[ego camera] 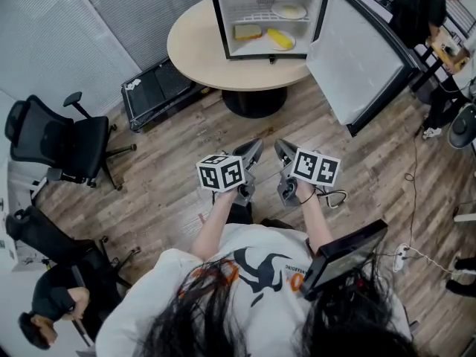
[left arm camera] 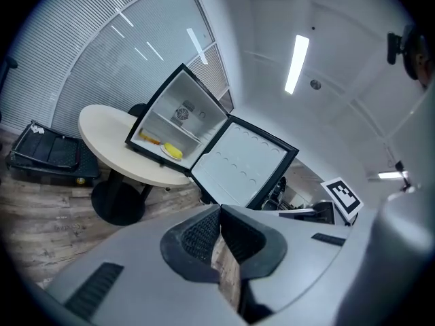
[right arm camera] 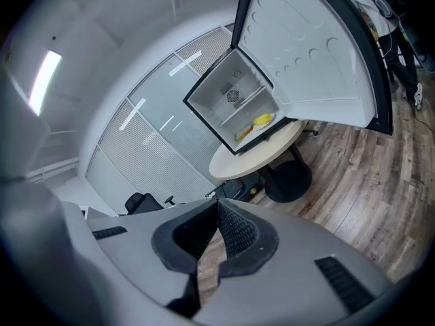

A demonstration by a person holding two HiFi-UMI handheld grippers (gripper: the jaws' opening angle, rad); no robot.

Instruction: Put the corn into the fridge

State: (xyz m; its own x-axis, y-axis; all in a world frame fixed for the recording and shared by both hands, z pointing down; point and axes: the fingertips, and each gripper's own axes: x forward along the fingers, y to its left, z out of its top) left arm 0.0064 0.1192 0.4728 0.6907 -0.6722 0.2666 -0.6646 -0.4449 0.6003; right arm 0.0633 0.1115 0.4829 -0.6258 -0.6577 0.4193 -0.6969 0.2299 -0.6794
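Observation:
The yellow corn [ego camera: 280,39] lies on a white plate on the lower shelf of the open mini fridge [ego camera: 220,21], beside a yellowish block [ego camera: 248,31]. The fridge stands on a round beige table [ego camera: 195,54], its door [ego camera: 364,58] swung out to the right. My left gripper [ego camera: 253,149] and right gripper [ego camera: 282,149] are side by side close to my body, well short of the table, both shut and empty. In the left gripper view the corn [left arm camera: 174,151] shows far beyond the closed left gripper [left arm camera: 219,209]. The right gripper view shows the corn [right arm camera: 262,120] beyond the right gripper [right arm camera: 218,202].
A second plate [ego camera: 289,11] sits on the fridge's upper shelf. A black case [ego camera: 160,88] lies on the wood floor left of the table. Office chairs [ego camera: 63,143] stand at the left. A person [ego camera: 420,10] is at the far right, with cables and a power strip [ego camera: 402,255] on the floor.

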